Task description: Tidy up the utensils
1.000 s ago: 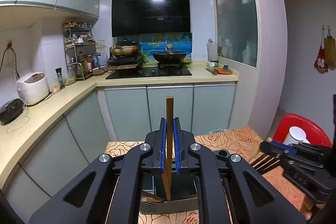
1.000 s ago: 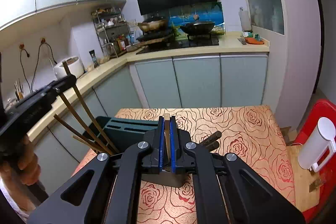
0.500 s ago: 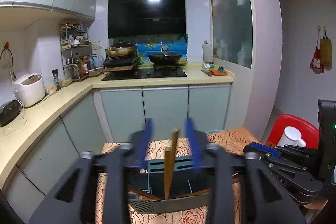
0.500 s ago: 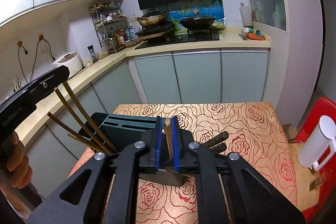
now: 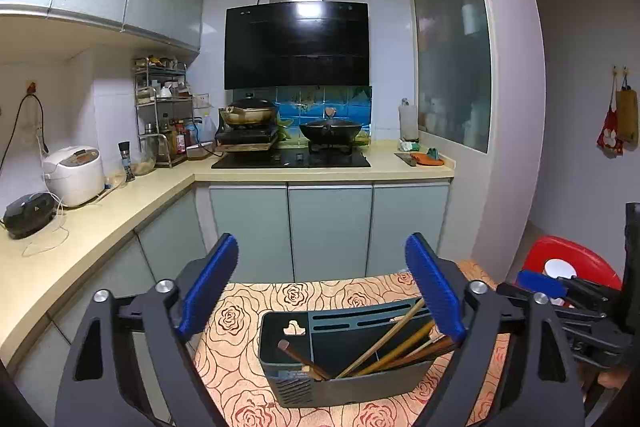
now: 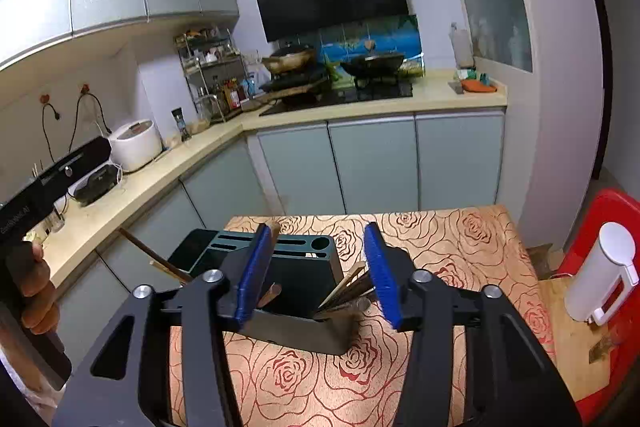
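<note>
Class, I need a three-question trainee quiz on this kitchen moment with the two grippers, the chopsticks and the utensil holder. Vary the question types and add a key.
1. True or false: the left gripper is clamped on a chopstick.
2. Where are the chopsticks? A) flat on the rose-patterned tablecloth B) leaning inside the dark utensil holder C) on the counter
3. Fill in: the right gripper is ____.

Key: 1 false, both jaws stand wide apart with nothing between them; 2 B; 3 open.
</note>
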Demonstrator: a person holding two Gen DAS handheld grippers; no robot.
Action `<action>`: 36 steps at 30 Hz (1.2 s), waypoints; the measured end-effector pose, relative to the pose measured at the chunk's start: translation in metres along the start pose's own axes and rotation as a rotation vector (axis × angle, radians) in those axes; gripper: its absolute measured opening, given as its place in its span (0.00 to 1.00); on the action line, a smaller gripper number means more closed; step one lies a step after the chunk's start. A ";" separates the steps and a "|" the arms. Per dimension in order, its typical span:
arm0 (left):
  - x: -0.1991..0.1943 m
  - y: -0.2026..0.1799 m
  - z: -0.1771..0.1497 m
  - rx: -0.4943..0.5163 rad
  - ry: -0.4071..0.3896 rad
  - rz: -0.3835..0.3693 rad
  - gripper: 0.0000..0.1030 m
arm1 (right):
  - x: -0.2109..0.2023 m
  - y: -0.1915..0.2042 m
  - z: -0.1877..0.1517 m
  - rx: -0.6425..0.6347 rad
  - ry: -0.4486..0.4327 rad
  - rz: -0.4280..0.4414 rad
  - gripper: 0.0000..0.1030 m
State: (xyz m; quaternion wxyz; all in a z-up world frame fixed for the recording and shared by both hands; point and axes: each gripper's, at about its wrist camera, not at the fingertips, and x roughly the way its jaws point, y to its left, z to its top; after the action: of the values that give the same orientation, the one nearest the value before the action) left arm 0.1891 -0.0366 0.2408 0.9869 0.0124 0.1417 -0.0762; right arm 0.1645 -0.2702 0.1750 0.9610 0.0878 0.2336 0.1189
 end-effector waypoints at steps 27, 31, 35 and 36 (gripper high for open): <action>-0.089 0.017 -0.112 0.018 -0.006 0.101 0.93 | -0.078 0.055 -0.095 -0.165 -0.184 -0.165 0.93; -0.099 0.019 -0.130 0.034 -0.021 0.154 0.93 | -0.080 0.068 -0.111 -0.197 -0.192 -0.189 0.93; -0.106 0.019 -0.145 0.041 -0.012 0.150 0.93 | -0.081 0.075 -0.124 -0.213 -0.201 -0.198 0.93; -0.108 0.019 -0.148 0.042 -0.011 0.146 0.93 | -0.082 0.077 -0.126 -0.216 -0.201 -0.199 0.93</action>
State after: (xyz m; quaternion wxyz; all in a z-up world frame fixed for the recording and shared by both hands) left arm 0.0486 0.0051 0.1296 0.9901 0.0428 0.1334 -0.0071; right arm 0.0202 -0.2042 0.1166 0.9904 -0.0282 0.1300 0.0380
